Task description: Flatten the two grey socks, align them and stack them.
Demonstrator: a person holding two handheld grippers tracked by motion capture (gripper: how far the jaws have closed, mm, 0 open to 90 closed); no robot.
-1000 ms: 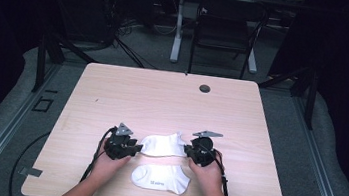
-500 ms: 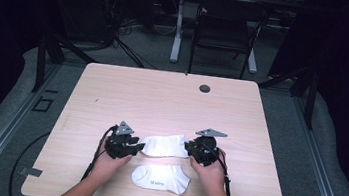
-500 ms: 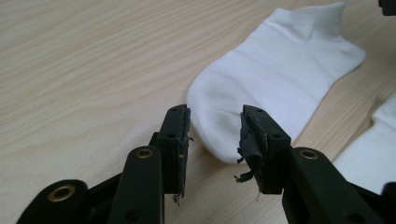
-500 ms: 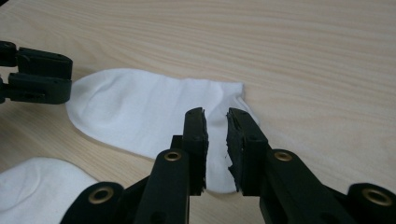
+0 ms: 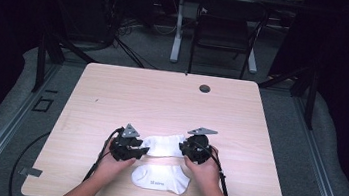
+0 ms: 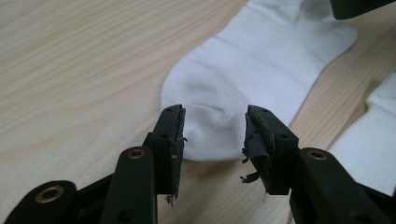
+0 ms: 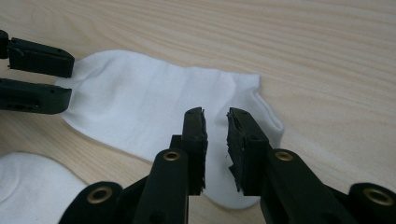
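Lab: railed rig frame, floor cables, dark surround.

The 2 socks are plain white: the upper sock is unmarked, and the lower sock carries small grey lettering. The worktop is pale wood with fine straight grain and a dark round grommet. Both grippers are black with brass-coloured rivets.

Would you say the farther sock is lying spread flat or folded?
Spread flat: the farther sock lies in a single layer on the table.
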